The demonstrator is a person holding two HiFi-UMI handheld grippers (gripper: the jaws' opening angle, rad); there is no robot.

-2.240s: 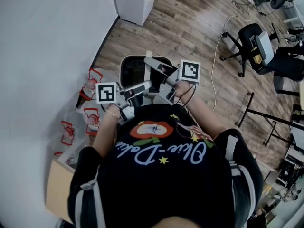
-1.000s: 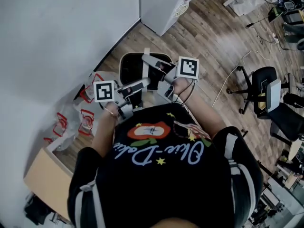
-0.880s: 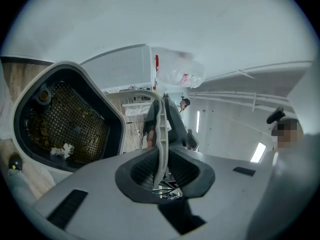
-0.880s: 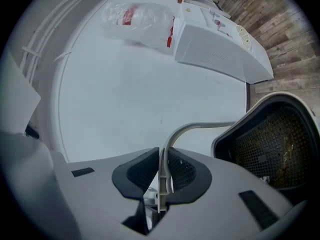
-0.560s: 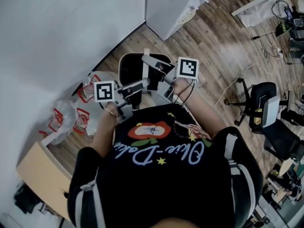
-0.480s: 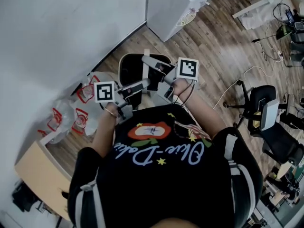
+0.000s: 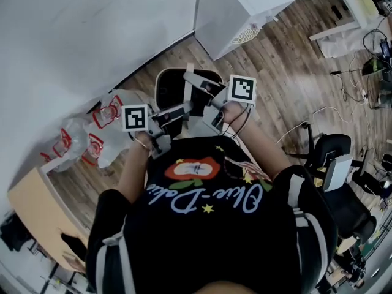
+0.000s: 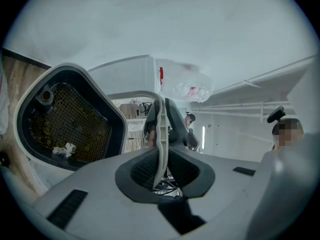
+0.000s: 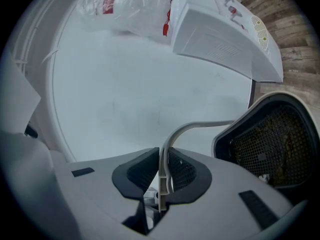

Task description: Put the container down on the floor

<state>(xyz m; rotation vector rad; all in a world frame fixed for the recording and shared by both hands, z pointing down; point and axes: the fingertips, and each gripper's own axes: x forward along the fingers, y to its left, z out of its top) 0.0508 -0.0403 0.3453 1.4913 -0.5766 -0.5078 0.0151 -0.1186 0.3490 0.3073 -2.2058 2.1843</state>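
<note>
The container (image 7: 174,86) is a white bin with a black rim and a dark mesh inside, held in the air in front of the person's chest above the wooden floor. Its thin pale handle (image 7: 187,89) arches over the opening. My left gripper (image 7: 187,108) is shut on that handle (image 8: 160,129), and the bin's opening (image 8: 65,119) lies to its left. My right gripper (image 7: 192,78) is also shut on the handle (image 9: 163,169), with the bin's mesh (image 9: 270,146) to its right. The bin's base is hidden.
A white wall (image 7: 73,29) runs along the left, and a white cabinet (image 7: 236,8) stands ahead. Clear plastic bags with red print (image 7: 92,133) lie by the wall. A pale wooden board (image 7: 37,207) is at lower left, an office chair (image 7: 331,161) at right.
The room has swung round the person: the bags slid left, the white cabinet came further into view, the chair shifted lower. Both grippers keep the handle, and the bin holds its place between them.
</note>
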